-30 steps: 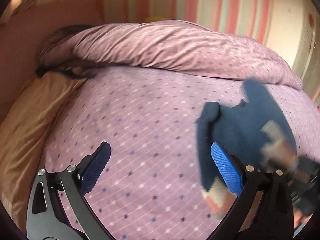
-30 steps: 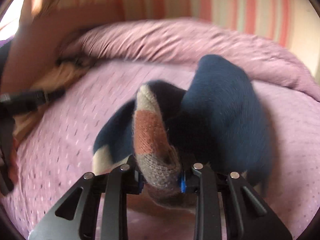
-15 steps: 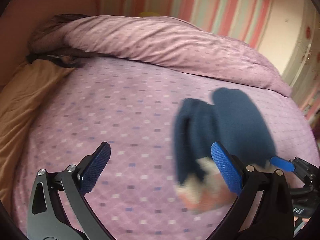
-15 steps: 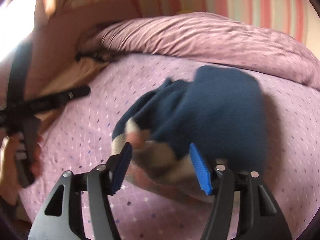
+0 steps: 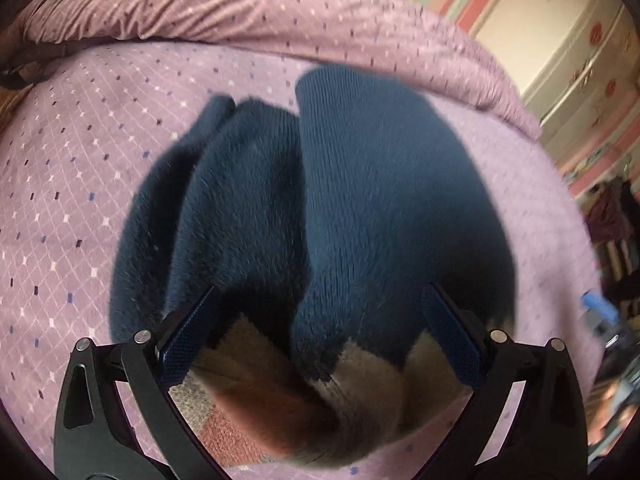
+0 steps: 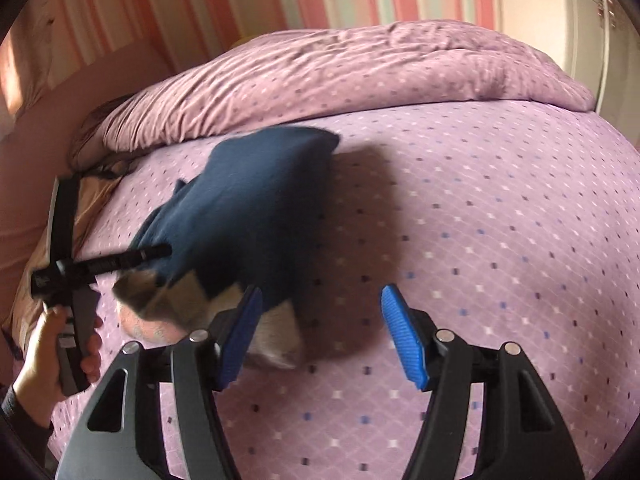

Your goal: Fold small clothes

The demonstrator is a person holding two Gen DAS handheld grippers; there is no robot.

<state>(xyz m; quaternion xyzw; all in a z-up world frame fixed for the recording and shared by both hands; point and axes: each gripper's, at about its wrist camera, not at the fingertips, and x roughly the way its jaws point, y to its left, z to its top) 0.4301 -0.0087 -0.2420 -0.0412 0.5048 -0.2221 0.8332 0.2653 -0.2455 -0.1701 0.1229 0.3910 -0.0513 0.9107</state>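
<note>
A pair of navy socks (image 5: 320,208) with beige and rust-red bands at the cuff end lies on the lilac dotted bed sheet (image 6: 500,208), bunched in loose folds rather than flat. In the left wrist view the left gripper (image 5: 320,336) hangs right over the cuff end, its blue-padded jaws spread wide – the banded cuffs sit in the gap between them, but whether either pad touches the wool cannot be told from this angle. The navy feet of the socks stretch away from it toward the rumpled duvet (image 5: 248,12), which is heaped along the far edge of the bed (same lilac print as the sheet).

The right gripper (image 6: 320,336) stands apart to the socks' right, jaws open with only bare sheet between the pads; its jaws have just been opening. Its left pad overlaps the beige cuff in the picture. In the right wrist view a hand (image 6: 52,356) grips the handle of the left gripper at the left edge, one black finger (image 6: 120,258) reaching across the socks – the motion blurs it. Pink-striped wallpaper (image 6: 200,0) rises behind the bed.
</note>
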